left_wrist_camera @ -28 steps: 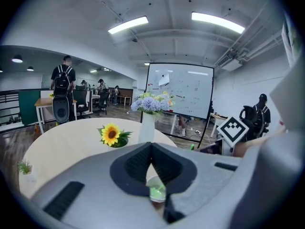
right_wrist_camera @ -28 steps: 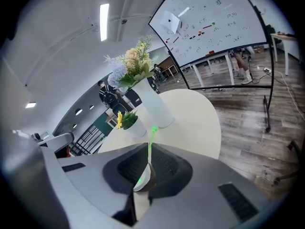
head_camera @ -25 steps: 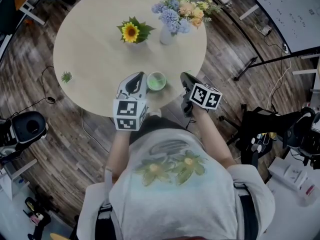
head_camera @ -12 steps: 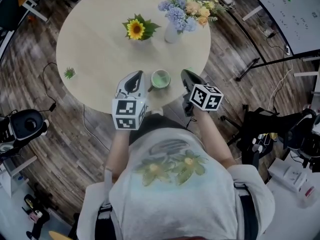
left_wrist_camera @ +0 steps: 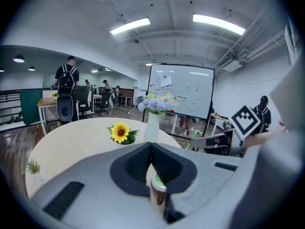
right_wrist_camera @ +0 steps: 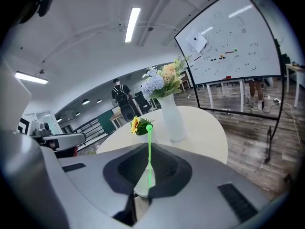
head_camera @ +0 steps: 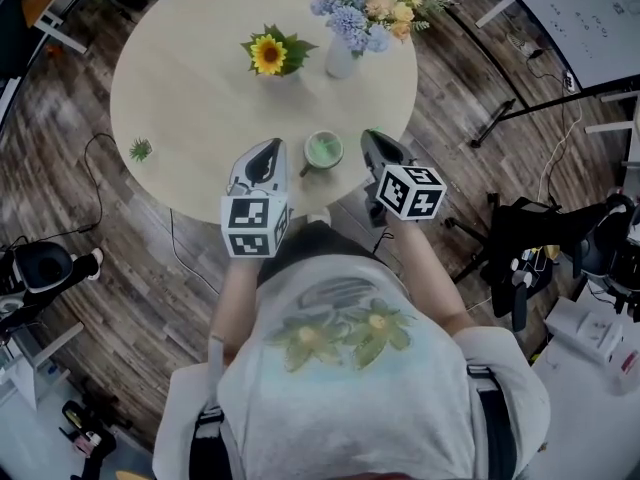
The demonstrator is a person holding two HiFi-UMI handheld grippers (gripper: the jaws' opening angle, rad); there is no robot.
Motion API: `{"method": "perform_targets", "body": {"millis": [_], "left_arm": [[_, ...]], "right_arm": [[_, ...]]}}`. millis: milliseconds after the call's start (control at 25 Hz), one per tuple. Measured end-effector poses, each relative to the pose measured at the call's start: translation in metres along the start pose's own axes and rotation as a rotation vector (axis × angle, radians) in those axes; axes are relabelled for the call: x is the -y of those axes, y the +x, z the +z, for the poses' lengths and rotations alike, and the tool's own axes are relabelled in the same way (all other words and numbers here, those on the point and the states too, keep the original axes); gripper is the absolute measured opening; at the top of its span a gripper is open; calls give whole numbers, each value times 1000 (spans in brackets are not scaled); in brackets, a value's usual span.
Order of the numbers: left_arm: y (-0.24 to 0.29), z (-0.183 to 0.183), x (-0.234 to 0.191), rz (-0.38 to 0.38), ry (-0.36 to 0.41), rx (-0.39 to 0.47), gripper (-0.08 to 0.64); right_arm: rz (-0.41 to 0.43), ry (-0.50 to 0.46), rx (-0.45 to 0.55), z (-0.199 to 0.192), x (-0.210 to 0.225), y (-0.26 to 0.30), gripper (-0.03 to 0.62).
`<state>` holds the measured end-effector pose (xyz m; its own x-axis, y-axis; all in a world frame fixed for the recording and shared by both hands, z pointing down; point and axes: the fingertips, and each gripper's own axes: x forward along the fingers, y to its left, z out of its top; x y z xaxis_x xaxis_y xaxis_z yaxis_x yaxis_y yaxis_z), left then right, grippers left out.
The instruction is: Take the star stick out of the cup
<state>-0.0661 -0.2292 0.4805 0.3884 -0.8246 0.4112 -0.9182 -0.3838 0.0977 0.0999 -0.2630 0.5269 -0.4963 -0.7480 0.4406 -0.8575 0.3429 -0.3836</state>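
A small brown cup (head_camera: 323,151) with a green inside stands near the round table's (head_camera: 190,108) front edge, between my two grippers. In the right gripper view the thin green star stick (right_wrist_camera: 149,159) runs straight up the seam of my right gripper (right_wrist_camera: 149,147). That gripper is shut on the stick, whose foot is down in the cup (right_wrist_camera: 142,185). My right gripper (head_camera: 371,140) sits just right of the cup. My left gripper (head_camera: 268,148) is to the cup's left with its jaws meeting at the tips (left_wrist_camera: 151,147). The cup (left_wrist_camera: 158,187) shows through the slit below them.
A sunflower pot (head_camera: 268,55) and a white vase of flowers (head_camera: 340,58) stand at the table's far side. A tiny green plant (head_camera: 140,150) is at its left edge. Chairs, stands and a whiteboard (head_camera: 590,8) surround the table on the wooden floor.
The right gripper has edged a little closer to the cup and the left one slightly away from it. The cup stays put and the head view has shifted a bit.
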Motion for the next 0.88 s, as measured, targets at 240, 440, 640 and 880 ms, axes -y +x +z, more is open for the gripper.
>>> {"method": "perform_targets", "body": {"millis": [240, 440, 640, 880], "left_arm": [[-9, 3, 0, -24, 10, 4, 3], [-15, 8, 0, -41, 14, 13, 3], [-21, 13, 2, -59, 23, 27, 3], [-28, 19, 4, -71, 28, 42, 3]], "right_arm": [[-16, -20, 38, 10, -12, -11, 28], [-29, -29, 63, 20, -22, -23, 28], [-32, -46, 102, 35, -34, -38, 28], [-47, -67, 173, 60, -41, -56, 28]]}}
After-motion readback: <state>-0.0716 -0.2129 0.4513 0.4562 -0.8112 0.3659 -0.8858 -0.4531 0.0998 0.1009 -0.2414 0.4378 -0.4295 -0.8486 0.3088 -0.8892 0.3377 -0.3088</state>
